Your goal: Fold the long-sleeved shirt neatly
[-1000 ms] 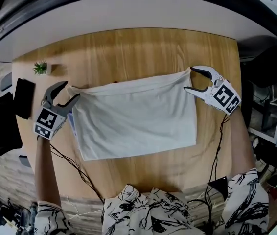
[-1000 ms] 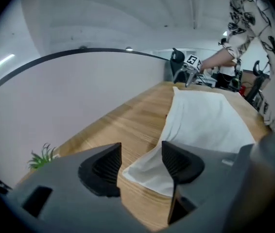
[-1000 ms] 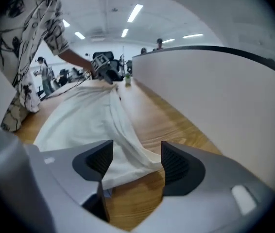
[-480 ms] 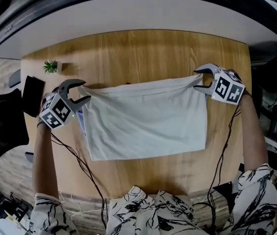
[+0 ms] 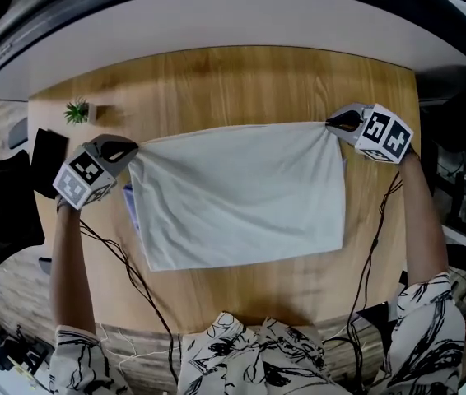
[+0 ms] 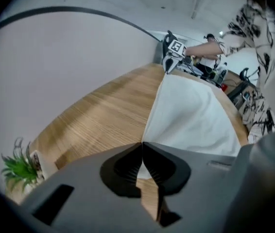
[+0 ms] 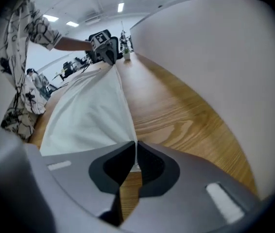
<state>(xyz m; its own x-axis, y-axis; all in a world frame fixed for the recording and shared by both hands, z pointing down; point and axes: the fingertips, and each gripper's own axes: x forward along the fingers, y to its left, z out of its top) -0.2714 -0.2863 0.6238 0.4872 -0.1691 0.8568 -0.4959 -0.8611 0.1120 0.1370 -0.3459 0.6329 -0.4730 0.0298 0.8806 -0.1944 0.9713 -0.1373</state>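
Shirt: the pale long-sleeved shirt [image 5: 241, 192] lies flat on the wooden table [image 5: 241, 76], folded to a rough rectangle. Its far edge is drawn straight between the 2 grippers and its near edge lies towards the person.
Left gripper: the left gripper [image 5: 131, 147] is at the shirt's far left corner. Its jaws have just been closing and are now pressed together on a pinch of that corner's cloth.
Right gripper: the right gripper [image 5: 333, 123] is at the far right corner. Its jaws have also just been closing and now nip the cloth edge between them.
Left arm: the bare left forearm [image 5: 70, 278] runs up from the lower left. The gripper tips steeply down and points inward along the shirt edge, with its marker cube [image 5: 81, 179] facing up.
Right arm: the bare right forearm [image 5: 425, 220] reaches up the table's right side. The gripper angles down and inward.
Spread: the 2 arms are held wide apart, 1 at each end of the shirt.
Nearby: a small potted plant [image 5: 75, 112] stands beyond the left gripper, apart from the shirt.
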